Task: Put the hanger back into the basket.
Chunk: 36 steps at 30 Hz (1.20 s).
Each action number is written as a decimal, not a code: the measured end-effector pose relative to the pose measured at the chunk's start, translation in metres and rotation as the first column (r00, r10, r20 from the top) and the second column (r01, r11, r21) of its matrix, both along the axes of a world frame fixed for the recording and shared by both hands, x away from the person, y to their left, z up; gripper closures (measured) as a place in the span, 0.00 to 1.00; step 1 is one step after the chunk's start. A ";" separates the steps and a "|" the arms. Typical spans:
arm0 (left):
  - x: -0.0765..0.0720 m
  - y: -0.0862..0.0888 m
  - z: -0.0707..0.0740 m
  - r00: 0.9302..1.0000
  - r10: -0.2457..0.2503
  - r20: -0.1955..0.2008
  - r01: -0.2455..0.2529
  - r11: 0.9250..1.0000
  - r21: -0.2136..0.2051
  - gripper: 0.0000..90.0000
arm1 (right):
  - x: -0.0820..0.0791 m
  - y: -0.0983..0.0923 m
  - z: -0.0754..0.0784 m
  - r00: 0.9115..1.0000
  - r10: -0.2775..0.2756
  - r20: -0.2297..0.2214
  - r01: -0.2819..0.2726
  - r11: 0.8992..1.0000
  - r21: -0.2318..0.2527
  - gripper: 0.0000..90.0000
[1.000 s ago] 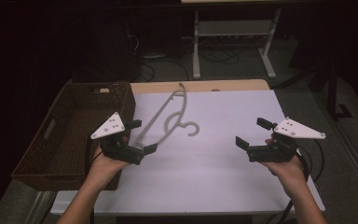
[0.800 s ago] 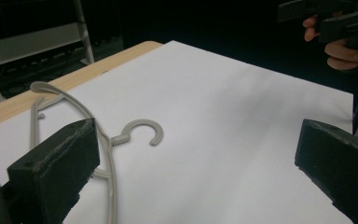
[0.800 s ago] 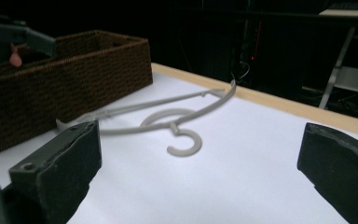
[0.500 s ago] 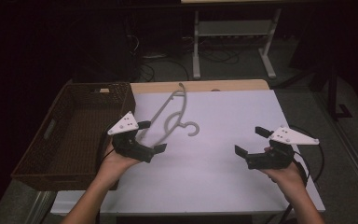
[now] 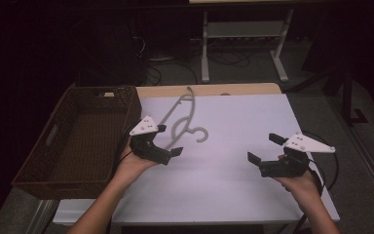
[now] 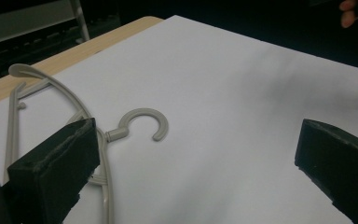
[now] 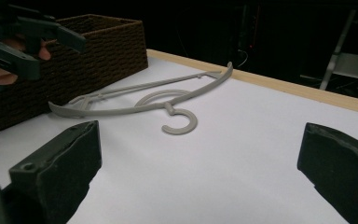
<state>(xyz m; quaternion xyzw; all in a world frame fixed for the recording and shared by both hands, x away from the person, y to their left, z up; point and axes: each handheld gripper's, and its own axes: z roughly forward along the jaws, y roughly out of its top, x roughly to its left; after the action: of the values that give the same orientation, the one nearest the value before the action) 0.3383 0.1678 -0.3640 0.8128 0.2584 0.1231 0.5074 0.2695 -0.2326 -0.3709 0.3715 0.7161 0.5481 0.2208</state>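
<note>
A grey plastic hanger lies flat on the white table top, with its hook pointing toward the middle. My left gripper hovers open over the hanger's near end; in the left gripper view one jaw covers part of the hanger's arm and nothing is between the jaws. My right gripper is held open above the table's right side, well away from the hanger. From the right gripper view, the left gripper appears at top left in front of the basket.
A brown wicker basket stands along the table's left side, beside the hanger's far arm. The table's wooden back edge shows beyond the white sheet. A metal stand and cables sit on the floor behind.
My left gripper has moved right, over the hanger's near end. My right gripper has dropped slightly toward the person. The hanger has not moved.
</note>
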 end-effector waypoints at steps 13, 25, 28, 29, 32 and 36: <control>0.026 -0.018 -0.025 0.999 0.032 -0.043 -0.029 0.997 0.077 0.06 | 0.001 0.000 -0.002 1.000 0.004 -0.010 -0.004 1.000 -0.001 0.00; 0.052 -0.016 -0.051 0.984 0.135 -0.113 -0.116 0.980 0.161 0.28 | 0.002 0.000 -0.002 1.000 0.009 -0.010 -0.010 1.000 -0.007 0.00; 0.058 -0.013 -0.057 0.981 0.158 -0.109 -0.133 0.969 0.210 0.38 | 0.002 0.001 -0.003 1.000 0.010 -0.011 -0.010 1.000 -0.010 0.00; 0.060 -0.013 -0.059 0.980 0.164 -0.110 -0.138 0.966 0.217 0.40 | 0.003 0.001 -0.003 1.000 0.012 -0.011 -0.012 1.000 -0.010 0.00; 0.061 -0.014 -0.064 0.974 0.182 -0.132 -0.149 0.963 0.223 0.47 | 0.003 0.001 -0.003 1.000 0.015 -0.011 -0.015 1.000 -0.012 0.00; 0.062 -0.013 -0.066 0.974 0.184 -0.135 -0.148 0.960 0.238 0.55 | 0.002 0.000 -0.004 1.000 0.012 -0.016 -0.012 1.000 -0.020 0.00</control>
<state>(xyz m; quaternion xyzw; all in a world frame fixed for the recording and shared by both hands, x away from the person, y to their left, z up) 0.4003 0.1549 -0.4304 0.8477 0.3488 0.1301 0.3777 0.2720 -0.2322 -0.3745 0.3693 0.7254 0.5394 0.2156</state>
